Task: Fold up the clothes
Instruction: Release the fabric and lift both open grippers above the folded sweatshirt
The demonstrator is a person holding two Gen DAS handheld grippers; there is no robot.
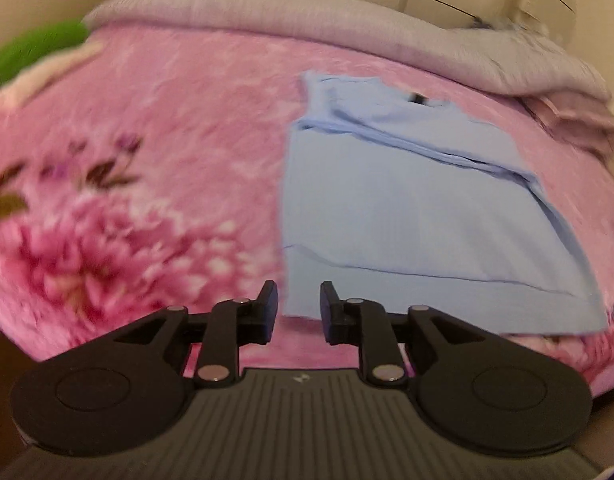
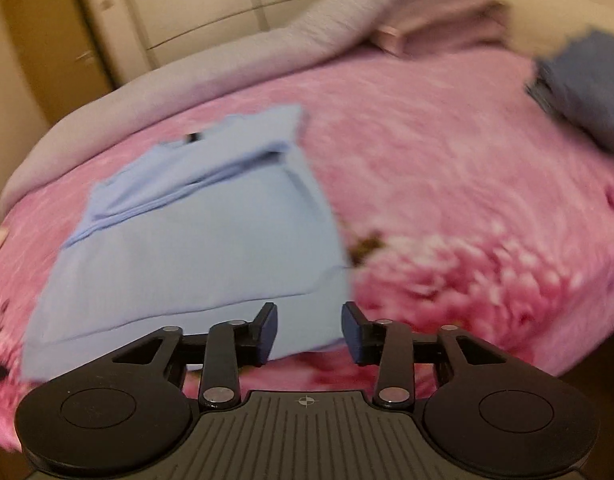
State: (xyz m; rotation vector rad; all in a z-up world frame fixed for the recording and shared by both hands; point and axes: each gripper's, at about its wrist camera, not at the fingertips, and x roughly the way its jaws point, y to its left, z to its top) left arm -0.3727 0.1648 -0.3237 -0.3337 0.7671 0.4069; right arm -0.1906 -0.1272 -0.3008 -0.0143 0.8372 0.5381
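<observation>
Jaws of our left gripper [image 1: 298, 312] and right gripper [image 2: 309, 332] stood apart, empty, above the folded blue shirt [image 1: 419, 216] on the pink blanket [image 1: 167, 140].

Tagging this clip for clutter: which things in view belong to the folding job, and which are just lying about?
Part of the job:
- light blue partly folded shirt
- left gripper, jaws open
- right gripper, jaws open

Just lying about:
- pink floral blanket
- grey rolled duvet
- dark blue folded cloth
- mauve folded cloth
- green object, blurred
</observation>
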